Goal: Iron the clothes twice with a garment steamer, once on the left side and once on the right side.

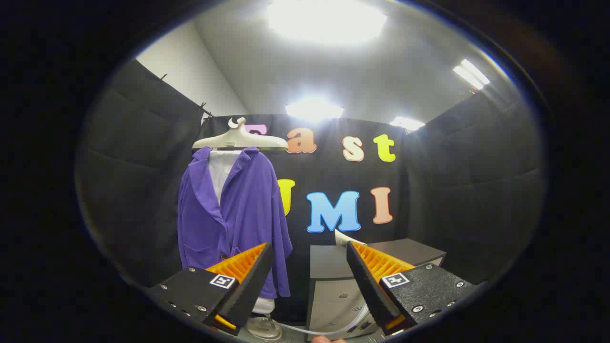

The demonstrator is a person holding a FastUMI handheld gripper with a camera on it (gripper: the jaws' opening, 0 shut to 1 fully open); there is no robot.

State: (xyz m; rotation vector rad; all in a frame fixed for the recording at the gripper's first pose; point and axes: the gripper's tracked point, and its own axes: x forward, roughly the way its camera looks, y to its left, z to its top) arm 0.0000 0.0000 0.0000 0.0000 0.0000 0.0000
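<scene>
Gripper: I see my gripper (pixel 310 252) held low in the booth, its 2 fingers (pixel 248 281) spread wide apart with nothing between them.
Jaws: wide, holding nothing; the gap between the tips looks onto the booth wall and the cabinet front.
Garment: a purple jacket (pixel 238 214) hangs well beyond the left finger, front facing me, lapels open over a white lining at the neck. Its lower hem sits just behind the left fingertip from my angle; I cannot tell whether they touch, though it looks farther back.
Hanger: a cream hanger (pixel 240 138) carries the jacket by its shoulders, hook at the top.
Stand: a pale round base (pixel 264 327) sits on the floor under the jacket, just ahead of the left finger's root.
Steamer: I make out a pale nozzle-like tip (pixel 344 237) poking up just above the right fingertip, at the cabinet's top edge; too small for me to be sure what it is.
Hose: a clear hose (pixel 324 329) runs along the floor from the base toward the cabinet.
Cabinet: a grey cabinet (pixel 333 286) with a dark top stands beyond the right finger, right of the jacket.
</scene>
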